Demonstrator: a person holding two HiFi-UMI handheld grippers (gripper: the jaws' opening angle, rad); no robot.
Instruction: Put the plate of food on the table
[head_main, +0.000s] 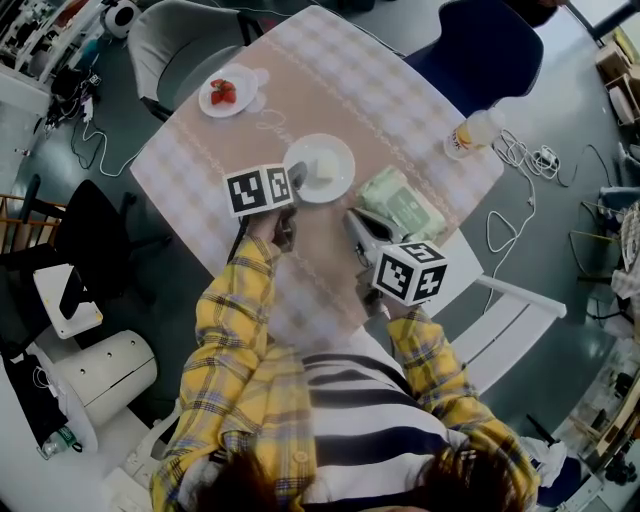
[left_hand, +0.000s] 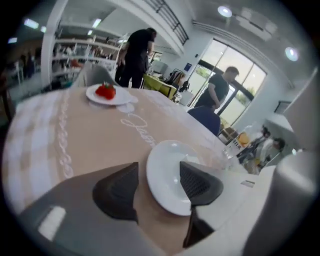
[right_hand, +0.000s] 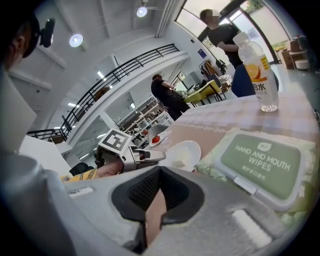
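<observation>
A white plate (head_main: 322, 167) rests flat on the beige tablecloth (head_main: 330, 90) in the middle of the table, with a small pale piece on it. My left gripper (head_main: 293, 180) is at the plate's near-left rim. In the left gripper view the jaws stand wide open, with the plate (left_hand: 165, 180) lying between the pads and neither pad pressing on it. My right gripper (head_main: 355, 222) hovers near the table's front edge beside the wipes, shut with nothing in it (right_hand: 159, 172). A second small plate with strawberries (head_main: 227, 92) sits at the far left corner.
A green pack of hand wipes (head_main: 403, 203) lies right of the white plate. A juice bottle (head_main: 475, 133) stands at the table's right edge. Around the table are a grey chair (head_main: 180, 45), a blue chair (head_main: 490, 50) and a white chair (head_main: 510, 320). People stand in the background.
</observation>
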